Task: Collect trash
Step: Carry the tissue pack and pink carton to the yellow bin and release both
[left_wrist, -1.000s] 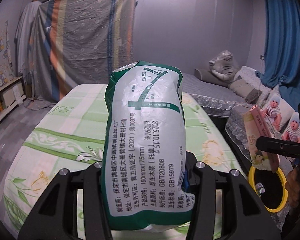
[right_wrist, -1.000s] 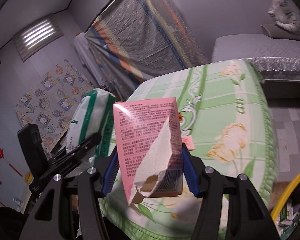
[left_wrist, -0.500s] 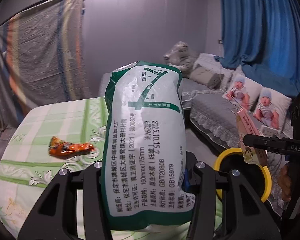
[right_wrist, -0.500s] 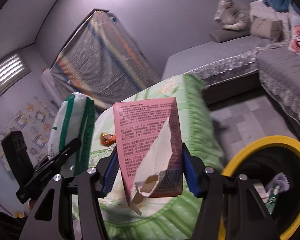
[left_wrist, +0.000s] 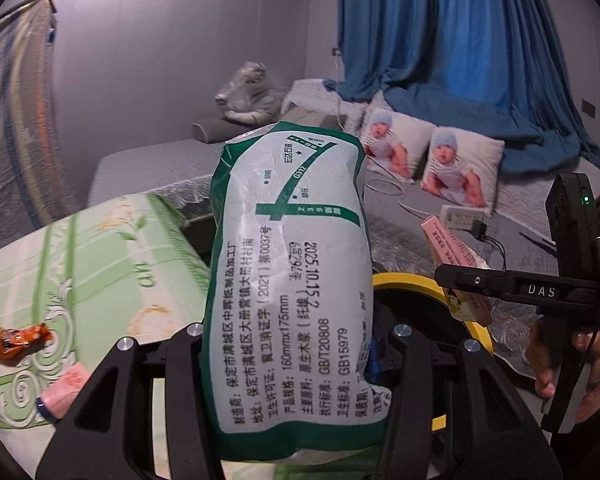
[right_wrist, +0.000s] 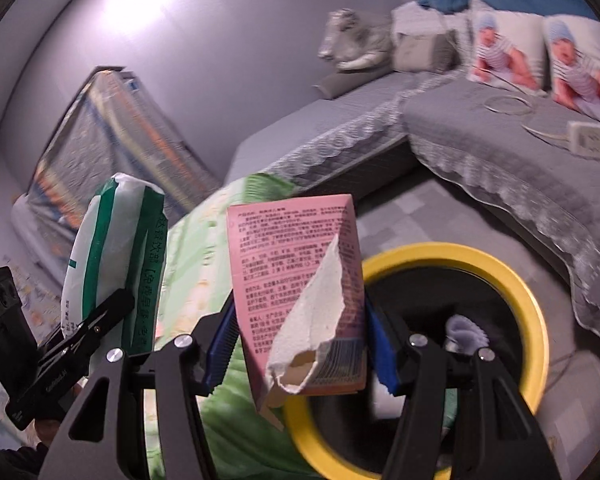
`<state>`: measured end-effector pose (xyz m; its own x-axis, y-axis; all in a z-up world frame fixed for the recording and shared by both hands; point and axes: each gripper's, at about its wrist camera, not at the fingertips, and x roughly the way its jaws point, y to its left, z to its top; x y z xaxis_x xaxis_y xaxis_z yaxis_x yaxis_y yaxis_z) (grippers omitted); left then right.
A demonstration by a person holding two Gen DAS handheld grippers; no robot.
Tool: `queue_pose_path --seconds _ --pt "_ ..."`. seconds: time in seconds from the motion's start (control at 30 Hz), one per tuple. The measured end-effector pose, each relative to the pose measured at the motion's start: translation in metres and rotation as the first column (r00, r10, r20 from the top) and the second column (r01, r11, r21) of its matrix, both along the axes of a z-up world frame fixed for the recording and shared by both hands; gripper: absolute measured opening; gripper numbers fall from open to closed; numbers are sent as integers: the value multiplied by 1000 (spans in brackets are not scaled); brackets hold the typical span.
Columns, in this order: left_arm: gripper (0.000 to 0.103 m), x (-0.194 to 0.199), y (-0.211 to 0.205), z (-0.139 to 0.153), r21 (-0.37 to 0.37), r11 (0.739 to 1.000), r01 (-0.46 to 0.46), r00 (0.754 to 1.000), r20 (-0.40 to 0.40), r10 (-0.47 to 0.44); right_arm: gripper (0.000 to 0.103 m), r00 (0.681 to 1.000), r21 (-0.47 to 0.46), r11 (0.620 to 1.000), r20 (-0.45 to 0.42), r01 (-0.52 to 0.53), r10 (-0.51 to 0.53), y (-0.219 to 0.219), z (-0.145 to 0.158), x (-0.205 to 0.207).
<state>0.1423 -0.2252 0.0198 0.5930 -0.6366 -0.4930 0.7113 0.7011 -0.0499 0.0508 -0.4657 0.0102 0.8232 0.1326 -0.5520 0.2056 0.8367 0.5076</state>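
The round black bin with the yellow rim (right_wrist: pixel 496 268) is the thing to watch here. It stands on the floor just beside the green flowered bed (left_wrist: pixel 100 264), and both hands need to get over its open top.

The left claw (left_wrist: pixel 296 344) is pinching a puffy white and green plastic pack with printed writing (left_wrist: pixel 292 280). The pack stands tall between the two sides of the claw, its long way pointing up and away from the hand. From this claw the bin lies ahead and to the right — mostly hidden behind the pack, with only bits of yellow rim showing.

The right claw (right_wrist: pixel 300 344) is pinching a torn pink cardboard box (right_wrist: pixel 296 288) between its blue pads (right_wrist: pixel 380 352). The box also stands upright, with a ripped white flap hanging open at the front. The bin is right behind and below this box, a little to the right, so I think the right hand is the nearer one. Some trash is already lying down inside the bin.

Both things look almost ready to drop — the pink box first, I would guess, and the pack has to go further right.

On the bed, left of the bin, an orange crinkly wrapper (left_wrist: pixel 18 340) and a small pink packet (left_wrist: pixel 66 390) are not yet picked up.
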Motion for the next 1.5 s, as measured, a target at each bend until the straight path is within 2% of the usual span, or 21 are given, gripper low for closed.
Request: queue_pose_path --seconds 0.17,0.43,0.6,0.7,0.73,0.77,0.9,1.0,1.2,1.23,1.4,1.5 --pt "46 15 -39 -31 38 998 51 993 -111 -47 55 996 23 997 -59 71 -69 -18 -26 -11" --pt "47 36 -76 -70 91 993 79 978 -201 -59 55 987 70 991 -121 116 -107 -38 -55 -14" --pt "49 38 -87 -76 95 990 101 972 -220 -78 55 984 85 988 -133 129 -117 -42 -61 -13" --pt "62 37 -85 -74 77 992 102 971 -223 -83 62 978 80 983 -141 166 -154 -47 -60 -17" --pt "77 36 -81 -73 67 993 97 972 -220 -80 66 972 82 977 -146 197 -184 -50 -61 -21" --pt "92 36 -76 -71 51 996 79 975 -210 -66 67 968 78 974 -151 213 -199 -53 -60 -22" --pt "95 37 -58 -61 -4 1000 25 982 -188 -26 68 954 63 963 -168 264 -250 -63 -62 -31" --pt "95 38 -35 -52 -43 997 -59 987 -150 52 68 956 58 964 -155 261 -249 -64 -62 -35" --pt "95 45 19 -29 -112 982 -153 986 -80 144 68 983 22 987 -93 161 -158 -44 -49 -24" --pt "95 44 35 -25 -122 978 -169 985 -48 164 68 988 30 991 -82 132 -129 -37 -45 -19" --pt "95 40 121 -16 -122 955 -271 954 94 283 68 998 31 1000 -63 5 -3 1 -33 10" --pt "95 42 168 -20 -107 945 -308 943 99 318 68 995 25 996 -45 -86 87 32 -23 31"
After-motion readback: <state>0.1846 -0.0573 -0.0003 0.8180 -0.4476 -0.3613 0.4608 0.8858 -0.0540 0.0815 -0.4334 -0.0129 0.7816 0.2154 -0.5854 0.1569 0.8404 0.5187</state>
